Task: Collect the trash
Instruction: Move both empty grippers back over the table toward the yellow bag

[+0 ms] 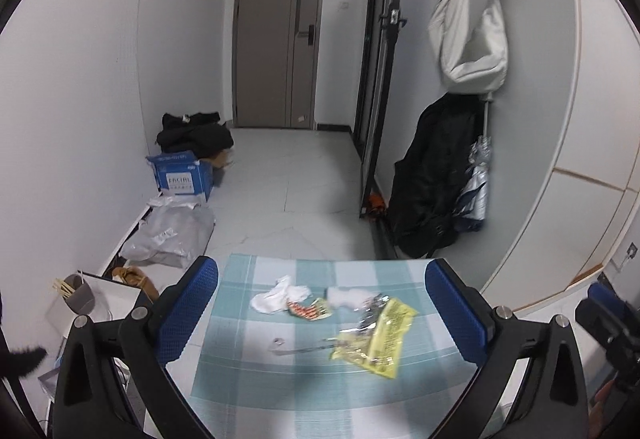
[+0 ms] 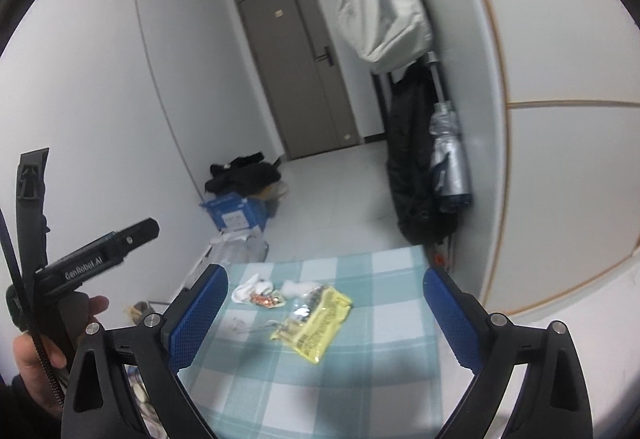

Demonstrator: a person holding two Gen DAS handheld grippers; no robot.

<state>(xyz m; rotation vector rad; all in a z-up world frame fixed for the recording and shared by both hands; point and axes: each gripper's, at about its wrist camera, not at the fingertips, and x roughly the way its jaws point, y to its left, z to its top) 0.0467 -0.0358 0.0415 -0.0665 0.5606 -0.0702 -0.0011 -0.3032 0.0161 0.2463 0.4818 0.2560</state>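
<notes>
Trash lies on a table with a teal checked cloth [image 1: 248, 379] [image 2: 380, 371]. It includes a yellow plastic wrapper [image 1: 376, 339] [image 2: 316, 323], crumpled white tissue [image 1: 280, 293] [image 2: 250, 289], a small red-and-orange packet [image 1: 308, 313] [image 2: 266, 301], a second white wad [image 1: 348, 297] [image 2: 298, 287] and a metal ring tab [image 1: 279, 342]. My left gripper [image 1: 324, 313] is open above the near side of the cloth, nothing between its blue pads. My right gripper [image 2: 326, 315] is open too, its fingers framing the trash from a distance.
A person's hand [image 2: 40, 355] holds the left gripper's handle at the left. On the floor lie a blue carton [image 1: 182, 175], dark clothes [image 1: 196, 133], grey plastic bags [image 1: 172, 231] and shoes [image 1: 136, 277]. A white bag [image 1: 472, 39], dark coat [image 1: 432, 183] and umbrella hang on the right wall.
</notes>
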